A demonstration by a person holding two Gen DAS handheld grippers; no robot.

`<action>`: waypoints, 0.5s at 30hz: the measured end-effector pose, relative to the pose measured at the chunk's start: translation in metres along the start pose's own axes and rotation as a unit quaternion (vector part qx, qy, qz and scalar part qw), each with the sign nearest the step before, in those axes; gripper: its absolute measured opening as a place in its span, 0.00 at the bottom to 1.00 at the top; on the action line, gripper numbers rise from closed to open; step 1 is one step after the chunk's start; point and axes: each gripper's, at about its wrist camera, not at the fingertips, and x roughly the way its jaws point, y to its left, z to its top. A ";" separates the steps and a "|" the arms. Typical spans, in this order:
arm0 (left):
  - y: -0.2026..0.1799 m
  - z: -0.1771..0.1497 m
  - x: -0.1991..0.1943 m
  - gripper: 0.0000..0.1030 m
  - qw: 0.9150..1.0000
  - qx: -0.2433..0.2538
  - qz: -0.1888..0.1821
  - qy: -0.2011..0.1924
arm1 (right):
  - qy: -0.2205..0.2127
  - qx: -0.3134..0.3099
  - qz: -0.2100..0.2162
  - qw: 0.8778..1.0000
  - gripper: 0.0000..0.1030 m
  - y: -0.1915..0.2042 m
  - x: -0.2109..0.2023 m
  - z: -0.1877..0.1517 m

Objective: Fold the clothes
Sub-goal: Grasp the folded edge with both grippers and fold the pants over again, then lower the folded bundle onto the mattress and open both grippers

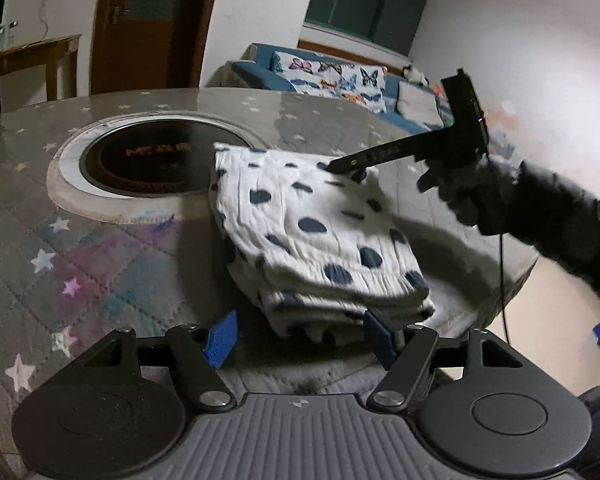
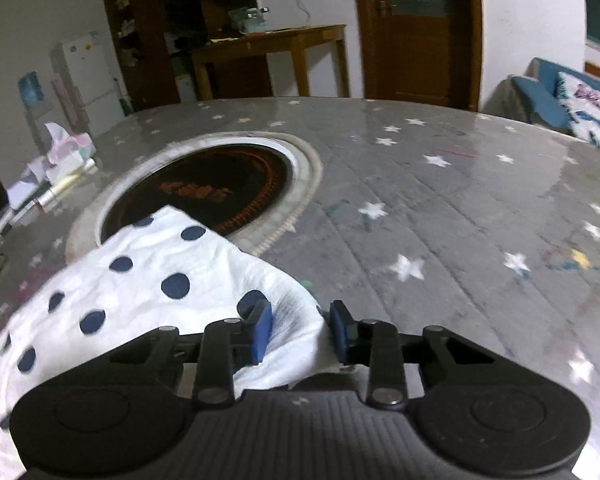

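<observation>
Soft, light spotted cloth [image 1: 316, 232], folded thick on the table [image 1: 112, 264]: right gripper [image 2: 300, 332] pinches a corner, left gripper [image 1: 300, 336] open near its stacked edge, the best hold.

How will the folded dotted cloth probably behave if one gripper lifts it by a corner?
The dotted cloth looks soft and wrinkled, so it would probably droop. Its stacked layers show loose at the near edge, so the fold may open. It seems light; the right gripper has one corner between its pads.

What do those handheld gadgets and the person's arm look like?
Each handheld gripper, left and right, has black linkage arms, round black discs, a ribbed grey body and blue ribbed finger pads. The person wears a black glove and dark sleeve; a thin black cable hangs down.
</observation>
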 end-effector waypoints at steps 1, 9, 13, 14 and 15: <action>-0.001 -0.001 0.003 0.68 1.000 0.004 0.001 0.003 | -0.001 -0.001 -0.009 1.000 0.30 -0.001 -0.004 -0.004; 0.005 0.012 0.032 0.52 1.000 0.017 0.020 -0.006 | -0.010 0.018 -0.105 0.994 0.30 -0.013 -0.047 -0.040; 0.018 0.032 0.054 0.38 0.999 0.018 0.031 -0.014 | -0.018 0.040 -0.147 0.988 0.30 -0.019 -0.065 -0.057; 0.022 0.038 0.060 0.38 0.999 0.014 0.031 -0.015 | -0.019 0.046 -0.154 0.987 0.30 -0.019 -0.070 -0.061; 0.027 0.044 0.067 0.37 0.999 0.009 0.029 -0.016 | -0.021 0.052 -0.161 0.985 0.30 -0.020 -0.074 -0.066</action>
